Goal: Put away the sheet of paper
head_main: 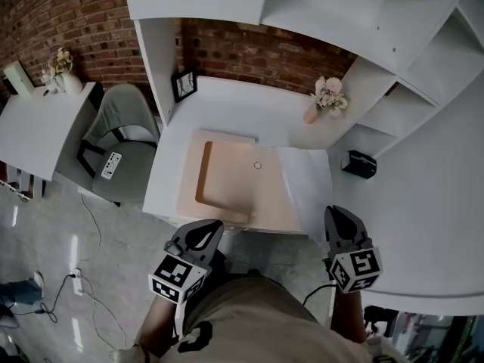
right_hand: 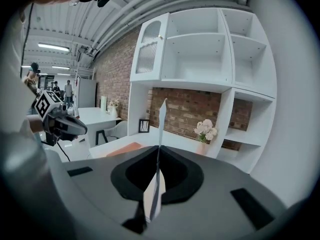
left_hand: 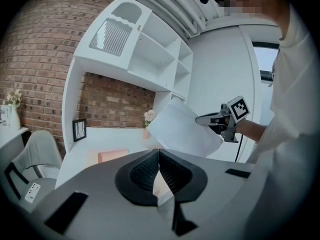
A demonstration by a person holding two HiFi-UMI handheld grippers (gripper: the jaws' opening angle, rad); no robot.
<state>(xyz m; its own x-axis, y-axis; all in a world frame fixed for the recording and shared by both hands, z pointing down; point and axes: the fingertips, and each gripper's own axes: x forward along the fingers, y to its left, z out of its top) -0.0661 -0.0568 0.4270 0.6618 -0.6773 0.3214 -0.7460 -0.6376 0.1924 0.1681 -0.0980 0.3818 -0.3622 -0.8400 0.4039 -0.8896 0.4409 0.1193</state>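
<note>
My right gripper (head_main: 338,216) is shut on the near edge of a white sheet of paper (head_main: 306,187), which hangs above the right part of the white desk (head_main: 234,104). In the right gripper view the sheet (right_hand: 161,121) stands edge-on out of the closed jaws (right_hand: 158,150). From the left gripper view the sheet (left_hand: 182,133) shows broadside with the right gripper (left_hand: 216,119) at its edge. A peach folder (head_main: 242,184) lies on the desk beside the sheet. My left gripper (head_main: 204,233) is just off the folder's front edge, its jaws (left_hand: 159,152) shut; I see nothing clearly held.
On the desk's back stand a small picture frame (head_main: 184,84) and a vase of flowers (head_main: 318,106). A black box (head_main: 358,163) sits on the right counter. A grey chair (head_main: 125,138) and a side table (head_main: 38,123) stand to the left. White shelves (head_main: 355,21) rise above.
</note>
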